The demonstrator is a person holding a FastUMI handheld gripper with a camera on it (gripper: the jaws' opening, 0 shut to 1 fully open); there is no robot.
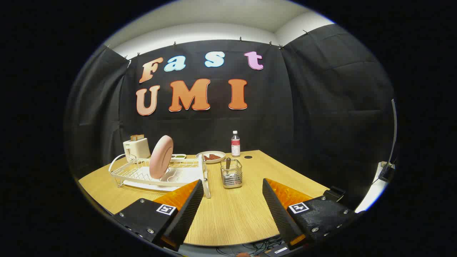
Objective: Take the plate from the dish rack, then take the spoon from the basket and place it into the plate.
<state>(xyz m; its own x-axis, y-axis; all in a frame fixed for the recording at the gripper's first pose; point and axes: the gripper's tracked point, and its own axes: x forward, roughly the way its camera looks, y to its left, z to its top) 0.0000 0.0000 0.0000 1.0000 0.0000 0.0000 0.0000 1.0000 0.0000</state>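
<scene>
A pink plate (pixel 161 157) stands on edge in the white wire dish rack (pixel 134 171), beyond and left of my left finger. A small wire basket (pixel 231 174) sits on the wooden table just ahead of the fingers, slightly left of the gap's middle. A spoon (pixel 228 163) stands in it, handle up. My gripper (pixel 232 185) is open above the near part of the table, with nothing between its fingers. The left fingertip overlaps the rack's near right corner in the view.
A toaster (pixel 136 147) stands behind the rack. A white dish with reddish food (pixel 211 156), a small green-and-white tray (pixel 177 156) and a clear bottle (pixel 235 144) stand at the back of the table (pixel 232 214). Black cloth walls close off the booth.
</scene>
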